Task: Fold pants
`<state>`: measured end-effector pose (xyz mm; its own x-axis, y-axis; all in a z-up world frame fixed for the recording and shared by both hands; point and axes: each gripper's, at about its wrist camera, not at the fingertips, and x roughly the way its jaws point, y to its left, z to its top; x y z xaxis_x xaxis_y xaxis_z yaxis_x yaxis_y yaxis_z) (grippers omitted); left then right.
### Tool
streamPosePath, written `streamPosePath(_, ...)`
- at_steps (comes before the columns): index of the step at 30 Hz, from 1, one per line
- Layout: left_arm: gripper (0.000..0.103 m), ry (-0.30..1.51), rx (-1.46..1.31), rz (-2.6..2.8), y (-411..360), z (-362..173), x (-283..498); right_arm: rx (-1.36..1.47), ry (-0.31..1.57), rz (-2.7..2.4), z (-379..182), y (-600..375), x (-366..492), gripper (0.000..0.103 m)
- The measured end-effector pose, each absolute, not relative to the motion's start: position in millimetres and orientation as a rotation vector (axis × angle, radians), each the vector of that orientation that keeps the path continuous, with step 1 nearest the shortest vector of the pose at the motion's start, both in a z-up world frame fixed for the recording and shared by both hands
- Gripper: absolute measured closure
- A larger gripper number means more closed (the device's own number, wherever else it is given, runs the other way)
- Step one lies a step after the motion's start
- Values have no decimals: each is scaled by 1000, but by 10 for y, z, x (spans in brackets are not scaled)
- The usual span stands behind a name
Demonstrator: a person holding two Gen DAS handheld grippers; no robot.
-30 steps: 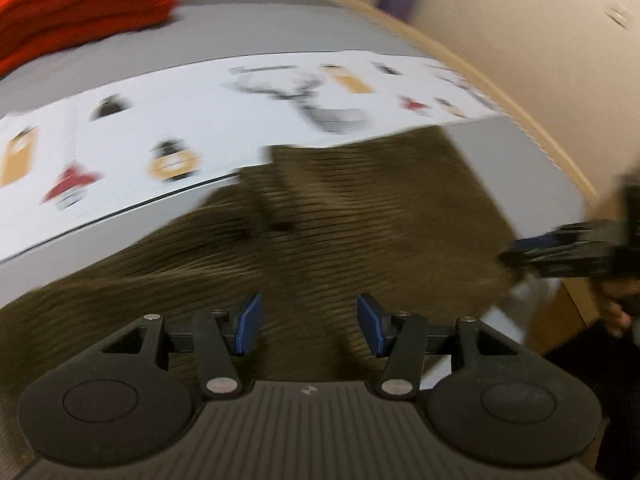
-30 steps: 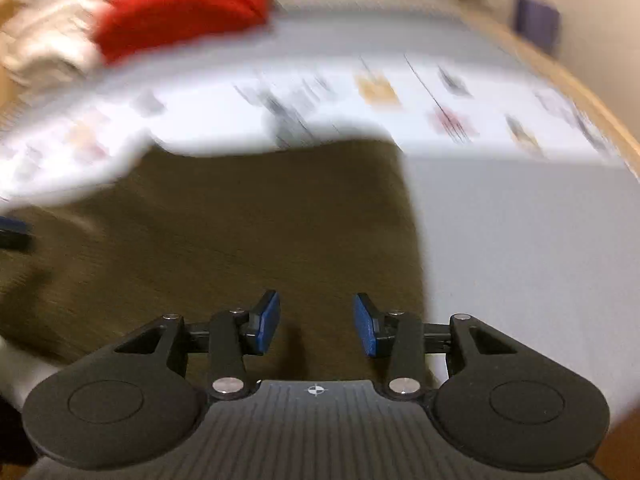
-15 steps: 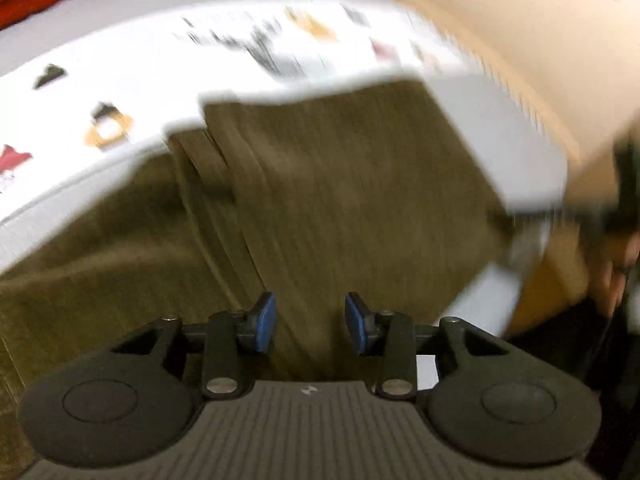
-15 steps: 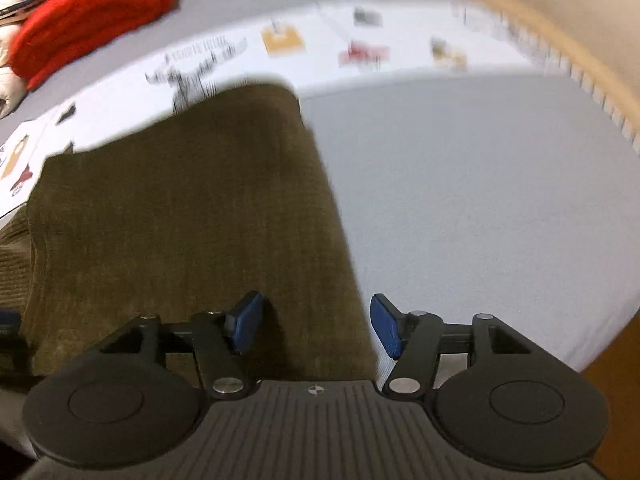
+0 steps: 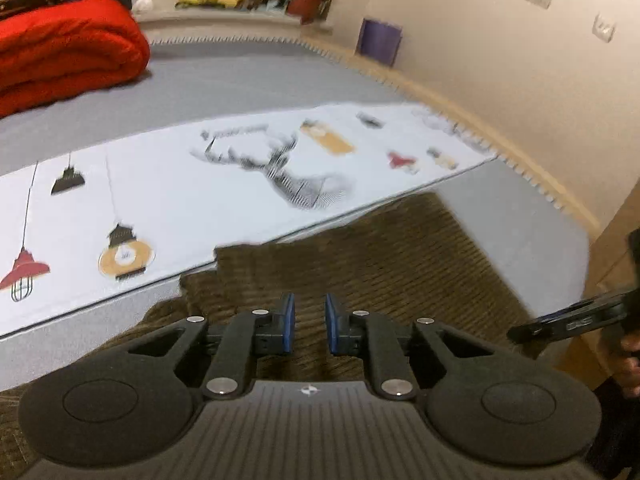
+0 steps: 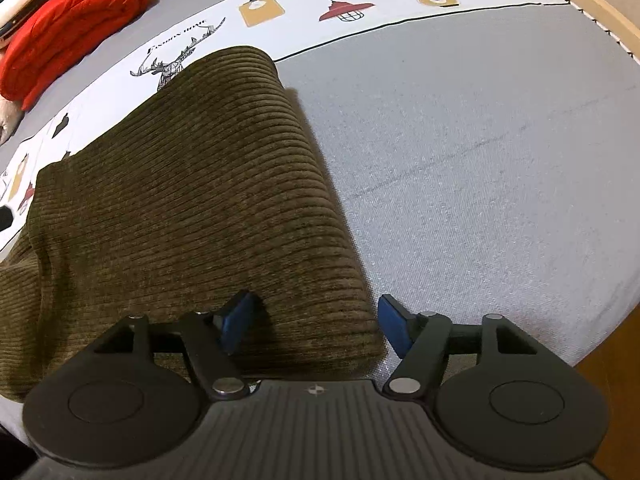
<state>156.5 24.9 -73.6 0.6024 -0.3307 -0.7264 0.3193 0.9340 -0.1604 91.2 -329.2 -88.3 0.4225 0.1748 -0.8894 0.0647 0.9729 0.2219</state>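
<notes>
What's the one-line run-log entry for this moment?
task: fold pants | left gripper: closing over pants | right gripper: open, straddling folded edge | surface: bed

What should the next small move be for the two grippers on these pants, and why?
Probably close the right gripper on the near edge of the olive corduroy pants. Its jaws stand wide with that folded edge between them, not yet pinched, while the left gripper is closing over the cloth. Both need hold before folding across the grey bed.
</notes>
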Motion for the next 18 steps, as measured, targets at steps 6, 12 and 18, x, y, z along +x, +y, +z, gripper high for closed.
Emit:
streamPosePath(6,75,1108,7,-152,439,-1147,1792,226,1085,100,-787,-3271,876,67)
streamPosePath(12,40,924,-184,-268,542,-591,1612,30,836,247,-268,-2879,617,78)
streamPosePath(18,16,849,-408,-608,412,-358,1456,-406,485,528,116,-1990,-29,79)
